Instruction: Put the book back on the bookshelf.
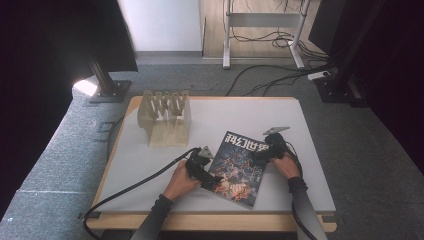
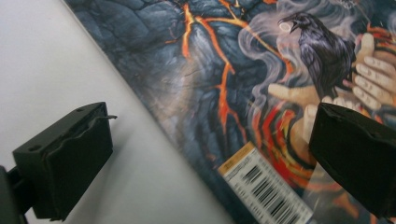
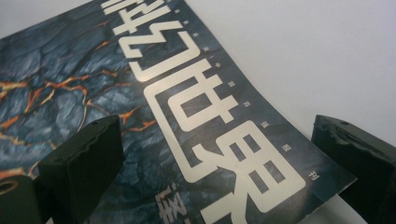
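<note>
Magazine (image 1: pixel 239 166): dark cracked-lava cover, white title.
Long axis: title far-right, barcode end near.
Left gripper (image 2: pixel 210 158): jaws spread.
Right gripper (image 3: pixel 219 168): jaws spread.

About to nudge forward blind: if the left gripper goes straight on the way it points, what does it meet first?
Most likely the magazine: the open left gripper straddles its edge, pointing down at the cover near the barcode. Remaining depth is unclear.

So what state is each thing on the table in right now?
Dark lava-and-raven cover magazine: closed, flat on the table, angled.
Beige slotted wooden rack: upright, slots empty.
Left gripper: open, straddling the magazine's edge.
Right gripper: open, astride the magazine's title corner.
</note>
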Demonstrator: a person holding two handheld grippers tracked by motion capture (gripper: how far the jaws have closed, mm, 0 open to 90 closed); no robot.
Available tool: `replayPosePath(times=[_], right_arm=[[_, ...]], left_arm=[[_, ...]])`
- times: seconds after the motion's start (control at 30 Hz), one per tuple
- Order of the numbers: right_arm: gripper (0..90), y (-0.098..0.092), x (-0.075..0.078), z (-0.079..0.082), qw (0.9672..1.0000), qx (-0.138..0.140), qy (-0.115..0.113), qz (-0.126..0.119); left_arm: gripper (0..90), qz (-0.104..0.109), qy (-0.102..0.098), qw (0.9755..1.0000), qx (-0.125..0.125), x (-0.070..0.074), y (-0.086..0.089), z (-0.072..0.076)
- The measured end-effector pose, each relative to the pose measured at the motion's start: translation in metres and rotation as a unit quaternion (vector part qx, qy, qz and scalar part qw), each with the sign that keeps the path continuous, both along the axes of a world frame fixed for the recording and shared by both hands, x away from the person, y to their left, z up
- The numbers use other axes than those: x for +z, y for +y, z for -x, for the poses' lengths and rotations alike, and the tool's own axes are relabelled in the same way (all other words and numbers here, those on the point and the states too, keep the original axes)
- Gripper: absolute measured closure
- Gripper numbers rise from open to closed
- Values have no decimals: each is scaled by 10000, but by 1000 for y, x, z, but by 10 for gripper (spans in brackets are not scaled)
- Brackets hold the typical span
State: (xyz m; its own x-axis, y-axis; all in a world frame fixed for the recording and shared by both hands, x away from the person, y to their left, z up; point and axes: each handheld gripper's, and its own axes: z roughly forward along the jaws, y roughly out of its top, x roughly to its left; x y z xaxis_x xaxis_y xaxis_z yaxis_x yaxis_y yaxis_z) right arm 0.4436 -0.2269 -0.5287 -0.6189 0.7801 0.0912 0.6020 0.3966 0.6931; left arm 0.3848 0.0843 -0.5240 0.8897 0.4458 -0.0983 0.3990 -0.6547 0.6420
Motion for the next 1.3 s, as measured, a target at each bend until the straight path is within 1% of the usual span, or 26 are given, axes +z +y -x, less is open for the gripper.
replayPosePath(times=[0.13,0.17,0.27,0.3,0.33,0.37,0.4,0.43,0.5,0.53,0.6,0.63,0.67,0.77,0.8,0.87,0.9,0.97,1.0,1.03,1.07,1.1,1.17,1.23,1.27,1.3], right_arm=[[27,4,-1,20,10000,-24,-49,-25],[27,5,-2,29,9999,-40,-71,-63],[40,5,-1,36,9999,-71,-112,-15],[33,2,3,45,9989,-308,-278,213],[33,2,3,45,9989,-308,-278,213],[40,-3,7,56,9978,-500,-380,229],[40,-3,7,56,9978,-500,-380,229],[47,-5,9,62,9978,-526,-368,160],[48,-4,8,77,9988,-394,-280,85],[48,-4,8,77,9988,-394,-280,85],[48,-1,4,83,9995,-274,-142,31],[39,2,1,86,9998,-169,-22,-122],[39,2,1,86,9998,-169,-22,-122],[12,8,-1,89,9998,-190,-107,-46],[14,8,-1,88,9998,-184,-91,-43],[4,10,-1,84,9999,-166,-28,-28],[2,11,0,82,9999,-150,-9,-7],[0,17,0,76,10000,-89,1,24],[0,17,0,76,10000,-89,1,24],[0,22,-1,70,10000,-19,-18,16],[0,26,-1,67,10000,14,-12,10],[0,26,-1,67,10000,14,-12,10],[0,34,-1,59,10000,97,-17,18],[0,44,0,50,9998,213,12,53],[0,56,0,43,9994,327,30,72],[0,62,0,39,9992,392,28,86]], left_arm=[[0,49,11,10000,-42,-1,6,7],[0,79,8,10000,-51,-1,7,9],[0,85,12,9999,-72,-1,8,12],[0,74,14,9999,-82,-1,8,14],[0,75,21,9999,-119,-1,7,15],[0,84,30,9998,-164,-1,6,18],[0,61,-17,9999,-146,-1,5,20],[0,54,-20,9999,-108,-1,5,22],[0,27,0,9999,-100,-1,3,26],[0,19,5,9999,-117,0,3,29],[0,6,23,9997,-223,0,0,36],[0,56,114,9991,-393,1,-3,46],[0,56,114,9991,-393,1,-3,46],[0,56,243,9973,-688,2,-6,57],[0,44,294,9967,-751,3,-6,57],[0,-10,259,9967,-770,7,-2,54],[0,-112,18,9979,-632,10,3,52],[0,-275,-387,9985,-271,14,16,44],[0,-327,-463,9984,-33,15,25,38],[0,-375,-539,9977,192,15,34,31],[0,-309,-576,9962,573,12,49,19],[0,-309,-576,9962,573,12,49,19],[0,-311,-571,9947,801,5,58,14],[0,-370,-554,9941,858,-1,60,13],[0,-209,-523,9941,931,-4,60,15],[0,-209,-523,9941,931,-4,60,15]])
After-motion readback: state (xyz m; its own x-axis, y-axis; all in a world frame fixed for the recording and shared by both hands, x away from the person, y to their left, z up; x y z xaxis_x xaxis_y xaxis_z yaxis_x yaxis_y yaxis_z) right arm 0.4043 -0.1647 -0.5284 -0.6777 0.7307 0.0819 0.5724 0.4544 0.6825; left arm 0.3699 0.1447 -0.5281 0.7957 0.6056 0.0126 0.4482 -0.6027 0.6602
